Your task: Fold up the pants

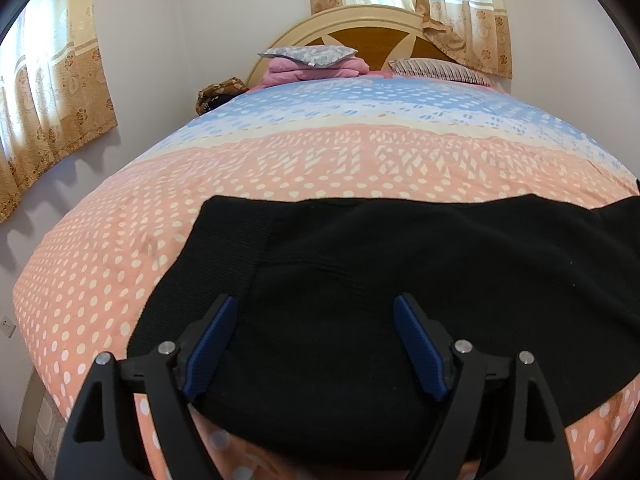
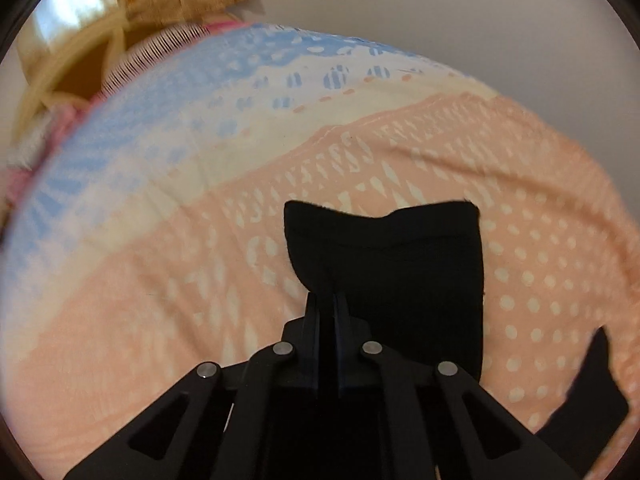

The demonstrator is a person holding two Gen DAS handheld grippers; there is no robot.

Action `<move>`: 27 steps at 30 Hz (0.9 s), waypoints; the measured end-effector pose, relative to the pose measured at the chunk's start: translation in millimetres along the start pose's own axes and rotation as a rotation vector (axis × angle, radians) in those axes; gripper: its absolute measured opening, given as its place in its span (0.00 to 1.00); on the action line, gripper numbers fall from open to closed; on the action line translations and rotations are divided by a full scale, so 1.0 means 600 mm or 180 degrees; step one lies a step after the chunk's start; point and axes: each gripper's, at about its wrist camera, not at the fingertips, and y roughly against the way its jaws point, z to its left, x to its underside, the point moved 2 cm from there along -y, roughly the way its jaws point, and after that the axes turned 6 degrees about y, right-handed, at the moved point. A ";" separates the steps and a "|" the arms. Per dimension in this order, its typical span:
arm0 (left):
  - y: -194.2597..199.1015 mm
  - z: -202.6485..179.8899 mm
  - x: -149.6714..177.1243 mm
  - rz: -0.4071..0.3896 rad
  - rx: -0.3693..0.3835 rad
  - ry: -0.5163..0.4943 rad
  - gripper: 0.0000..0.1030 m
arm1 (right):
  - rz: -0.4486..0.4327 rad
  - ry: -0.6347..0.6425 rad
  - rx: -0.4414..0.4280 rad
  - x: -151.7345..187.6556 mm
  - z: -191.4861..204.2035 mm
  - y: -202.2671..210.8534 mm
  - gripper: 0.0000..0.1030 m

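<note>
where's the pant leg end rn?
Right wrist view, centre: the pant leg end is pinched in the shut right tongs, lifted over the peach dotted bedspread.

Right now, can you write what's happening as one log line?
step: fold pants | left gripper: open over black pants | right gripper: shut on pant-leg cuff, lifted | surface: dotted bedspread

- Left gripper (image 1: 314, 306): matte black angular linkage arms with triangular cut-outs, joined by round silver pins; ridged dark blue pads (image 1: 418, 344) lining both fingers.
- Right gripper (image 2: 329, 300): same black frame, four silver pins, narrow dark pads.
</note>
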 end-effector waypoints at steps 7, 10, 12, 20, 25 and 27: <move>-0.001 -0.001 -0.002 0.0014 -0.0015 0.0016 0.83 | -0.0568 -0.0365 -0.0872 0.045 -0.103 0.170 0.05; -0.001 0.000 -0.003 0.0015 -0.0015 0.0018 0.83 | -0.0775 -0.0542 -0.0970 0.082 -0.171 0.227 0.05; -0.001 0.000 -0.003 0.0015 -0.0012 0.0014 0.83 | -0.0813 -0.0695 -0.0965 0.115 -0.221 0.244 0.05; -0.002 0.003 -0.005 0.0002 0.0018 -0.0031 0.84 | -0.0615 -0.1183 -0.0866 0.230 -0.343 0.198 0.05; 0.010 0.003 -0.012 0.0048 0.0065 -0.0126 0.83 | -0.0523 -0.1245 -0.0891 0.258 -0.368 0.181 0.06; 0.026 0.001 -0.015 0.0025 0.0036 -0.0189 0.83 | -0.0475 -0.1188 -0.0719 0.252 -0.373 0.196 0.08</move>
